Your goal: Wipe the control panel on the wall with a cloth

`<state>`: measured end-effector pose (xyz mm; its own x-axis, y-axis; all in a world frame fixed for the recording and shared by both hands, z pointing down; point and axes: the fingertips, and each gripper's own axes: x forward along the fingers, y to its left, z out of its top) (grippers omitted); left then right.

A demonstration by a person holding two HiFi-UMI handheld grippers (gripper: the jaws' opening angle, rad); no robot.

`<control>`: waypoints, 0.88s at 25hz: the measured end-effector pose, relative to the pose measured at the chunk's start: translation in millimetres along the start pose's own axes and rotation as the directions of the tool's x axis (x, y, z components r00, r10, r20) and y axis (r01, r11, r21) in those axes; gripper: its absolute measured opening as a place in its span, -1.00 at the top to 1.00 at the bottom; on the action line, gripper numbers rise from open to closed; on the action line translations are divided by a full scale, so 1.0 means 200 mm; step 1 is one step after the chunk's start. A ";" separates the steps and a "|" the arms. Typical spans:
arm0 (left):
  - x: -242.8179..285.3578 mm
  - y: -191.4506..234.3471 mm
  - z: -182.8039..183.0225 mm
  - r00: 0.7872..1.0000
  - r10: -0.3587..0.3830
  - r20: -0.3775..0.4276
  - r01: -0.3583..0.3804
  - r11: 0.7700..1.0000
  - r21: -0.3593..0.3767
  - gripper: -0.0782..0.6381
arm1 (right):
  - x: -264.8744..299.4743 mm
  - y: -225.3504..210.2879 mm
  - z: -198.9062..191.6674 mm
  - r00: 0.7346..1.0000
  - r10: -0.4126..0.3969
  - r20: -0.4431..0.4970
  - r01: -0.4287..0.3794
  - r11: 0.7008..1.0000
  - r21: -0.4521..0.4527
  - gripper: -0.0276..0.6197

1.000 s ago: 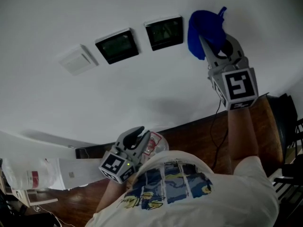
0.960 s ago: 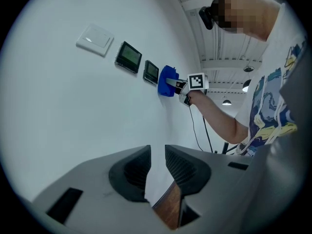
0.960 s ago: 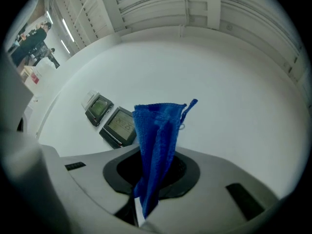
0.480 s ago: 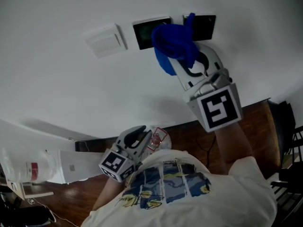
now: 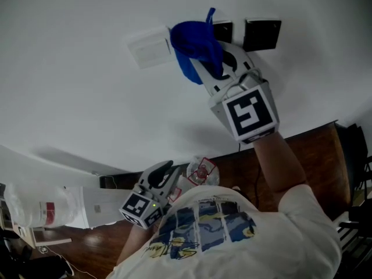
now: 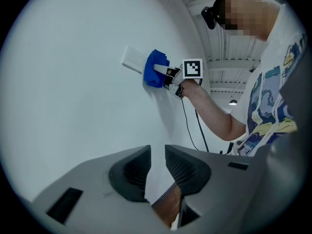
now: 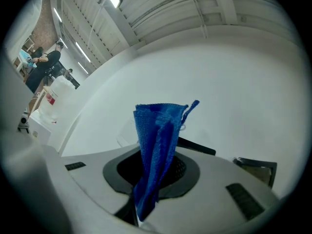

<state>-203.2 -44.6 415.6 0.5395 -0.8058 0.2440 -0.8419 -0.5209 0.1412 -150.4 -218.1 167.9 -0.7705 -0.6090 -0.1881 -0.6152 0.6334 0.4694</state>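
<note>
Two dark control panels sit on the white wall: the right one shows whole, the left one is mostly covered. My right gripper is shut on a bunched blue cloth and presses it to the wall between the left panel and a white switch plate. In the right gripper view the cloth rises from between the jaws, with a panel edge behind it. My left gripper hangs low by the torso, its jaws almost together with nothing between them. From there the cloth shows on the wall.
Below the wall runs a wooden floor with a dark cable. A white container with a red label stands at lower left. A clear plastic packet lies near the left gripper. Dark furniture stands at the right edge.
My right gripper has carried the blue cloth leftward along the wall, from right of both panels to over the left panel, near the white plate. The left gripper has stayed low.
</note>
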 end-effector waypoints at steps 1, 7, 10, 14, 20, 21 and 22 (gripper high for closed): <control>0.01 0.00 0.00 1.000 -0.003 0.002 0.003 1.000 0.001 0.58 | -0.01 -0.02 -0.01 1.000 -0.005 -0.006 0.005 1.000 0.001 0.68; 0.19 -0.11 0.06 0.998 -0.061 0.001 0.061 0.998 0.019 0.58 | -0.18 -0.25 -0.10 0.997 -0.066 -0.048 0.066 0.998 -0.005 0.68; 0.33 -0.21 0.10 0.996 -0.089 -0.010 0.089 0.996 0.027 0.58 | -0.31 -0.44 -0.15 0.993 -0.102 -0.066 0.103 0.995 0.001 0.68; 0.42 -0.23 0.10 0.994 -0.111 -0.019 0.112 0.993 0.038 0.58 | -0.39 -0.55 -0.20 0.987 -0.139 -0.082 0.140 0.990 0.000 0.68; 0.62 -0.39 0.14 0.992 -0.126 -0.018 0.126 0.991 0.050 0.58 | -0.57 -0.83 -0.30 0.980 -0.177 -0.094 0.178 0.984 0.005 0.68; 0.64 -0.41 0.14 0.992 -0.122 -0.025 0.123 0.991 0.050 0.58 | -0.59 -0.86 -0.32 0.979 -0.178 -0.094 0.180 0.984 0.006 0.68; 0.66 -0.43 0.13 0.993 -0.117 -0.033 0.118 0.992 0.053 0.58 | -0.61 -0.89 -0.34 0.979 -0.181 -0.095 0.183 0.983 0.007 0.68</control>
<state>-59.4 -114.8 410.2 0.6332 -0.7300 0.2572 -0.7704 -0.6265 0.1184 65.0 -289.4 165.2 -0.6269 -0.7563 -0.1873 -0.7468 0.5147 0.4212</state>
